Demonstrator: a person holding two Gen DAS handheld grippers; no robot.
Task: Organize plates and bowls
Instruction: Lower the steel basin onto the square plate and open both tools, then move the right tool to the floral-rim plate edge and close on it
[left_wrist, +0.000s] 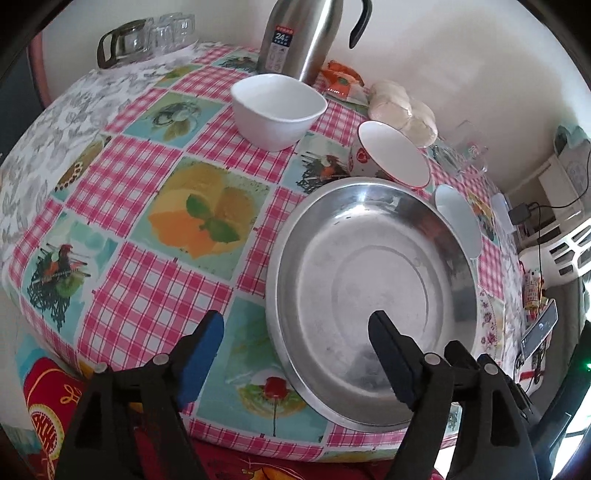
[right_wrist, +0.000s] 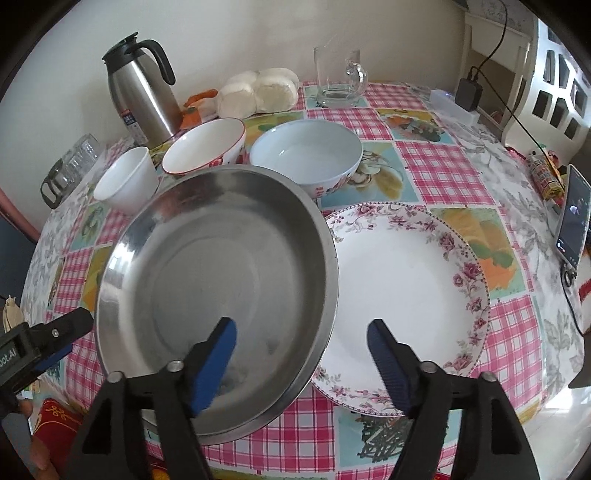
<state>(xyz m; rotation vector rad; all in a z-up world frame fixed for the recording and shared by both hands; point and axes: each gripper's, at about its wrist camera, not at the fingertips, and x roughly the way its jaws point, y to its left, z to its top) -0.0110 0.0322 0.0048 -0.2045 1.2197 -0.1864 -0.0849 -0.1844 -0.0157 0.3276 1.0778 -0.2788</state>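
Note:
A large steel plate (left_wrist: 373, 295) (right_wrist: 218, 291) lies near the table's front edge, its right rim overlapping a floral-rimmed white plate (right_wrist: 406, 295). Behind stand a plain white bowl (left_wrist: 277, 110) (right_wrist: 127, 181), a red-rimmed bowl (left_wrist: 391, 155) (right_wrist: 205, 146) and a pale floral bowl (left_wrist: 458, 219) (right_wrist: 306, 157). My left gripper (left_wrist: 295, 354) is open, straddling the steel plate's left rim; it also shows at the left edge of the right wrist view (right_wrist: 44, 343). My right gripper (right_wrist: 301, 358) is open, straddling the steel plate's right rim over the floral plate.
A steel thermos (left_wrist: 299, 37) (right_wrist: 142, 96), glass cups (left_wrist: 155, 37), a glass mug (right_wrist: 340, 77), wrapped buns (right_wrist: 258, 92) and a snack packet (left_wrist: 341, 81) stand along the wall. A phone (right_wrist: 572, 218) and a charger (right_wrist: 467, 94) lie at the right.

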